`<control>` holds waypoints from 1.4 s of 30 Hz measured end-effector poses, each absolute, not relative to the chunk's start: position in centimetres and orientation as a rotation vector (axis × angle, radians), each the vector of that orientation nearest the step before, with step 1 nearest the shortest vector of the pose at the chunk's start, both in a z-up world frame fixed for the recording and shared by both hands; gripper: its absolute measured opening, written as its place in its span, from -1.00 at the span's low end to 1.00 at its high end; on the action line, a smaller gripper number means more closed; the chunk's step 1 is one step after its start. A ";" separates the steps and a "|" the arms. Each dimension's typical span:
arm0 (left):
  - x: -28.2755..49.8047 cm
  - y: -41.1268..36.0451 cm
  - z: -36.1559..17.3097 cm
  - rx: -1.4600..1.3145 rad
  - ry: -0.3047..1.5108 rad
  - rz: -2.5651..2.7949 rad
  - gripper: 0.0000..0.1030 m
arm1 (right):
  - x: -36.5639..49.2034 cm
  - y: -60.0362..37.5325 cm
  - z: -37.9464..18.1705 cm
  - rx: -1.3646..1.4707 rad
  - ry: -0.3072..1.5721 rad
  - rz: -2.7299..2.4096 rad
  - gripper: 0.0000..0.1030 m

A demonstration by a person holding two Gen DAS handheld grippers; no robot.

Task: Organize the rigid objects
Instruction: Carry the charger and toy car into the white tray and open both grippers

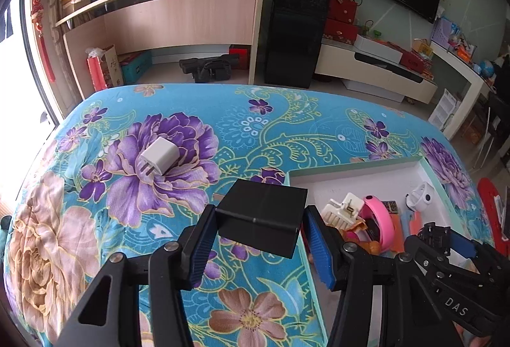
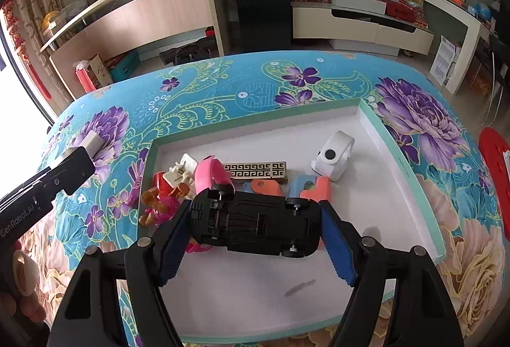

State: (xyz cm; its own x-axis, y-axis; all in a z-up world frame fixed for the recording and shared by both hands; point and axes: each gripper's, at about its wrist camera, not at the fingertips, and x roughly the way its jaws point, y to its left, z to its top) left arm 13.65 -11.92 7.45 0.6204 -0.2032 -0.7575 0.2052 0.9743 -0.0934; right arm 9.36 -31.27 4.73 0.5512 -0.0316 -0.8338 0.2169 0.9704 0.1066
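Observation:
My left gripper (image 1: 259, 230) is shut on a black rectangular box (image 1: 261, 210), held above the floral tablecloth just left of the tray's near-left corner. A white plug charger (image 1: 157, 157) lies on a purple flower further left. My right gripper (image 2: 255, 221) is shut on a black toy car (image 2: 255, 217), belly up, hanging over the front-left part of the white tray (image 2: 255, 123). In the tray lie a pink band (image 2: 210, 174), a white toy camera (image 2: 331, 157), a patterned bar (image 2: 255, 170), foam pieces and a figurine.
The table's rounded far edge (image 2: 287, 55) drops to the floor, with a sideboard and black cabinet beyond. A red stool (image 2: 495, 155) stands off the right side. The tray's right and front parts (image 2: 366, 219) hold nothing.

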 end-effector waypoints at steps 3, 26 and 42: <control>12.5 -13.7 7.3 0.036 0.879 -0.275 0.13 | 8.4 -31.9 4.4 0.210 0.989 -0.155 0.50; 9.0 -19.0 4.3 0.151 1.008 -0.424 0.13 | 5.9 -34.4 2.0 0.236 1.073 -0.183 0.50; 8.9 -19.7 2.9 0.181 1.082 -0.347 0.14 | 5.2 -36.3 0.9 0.286 1.089 -0.153 0.50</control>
State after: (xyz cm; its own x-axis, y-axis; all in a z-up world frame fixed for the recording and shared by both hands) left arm 8.92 -19.66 2.88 0.4228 -0.1880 -0.8865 0.3629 0.9315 -0.0244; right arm 5.24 -36.34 0.94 0.4573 0.0175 -0.8892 0.2623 0.9527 0.1537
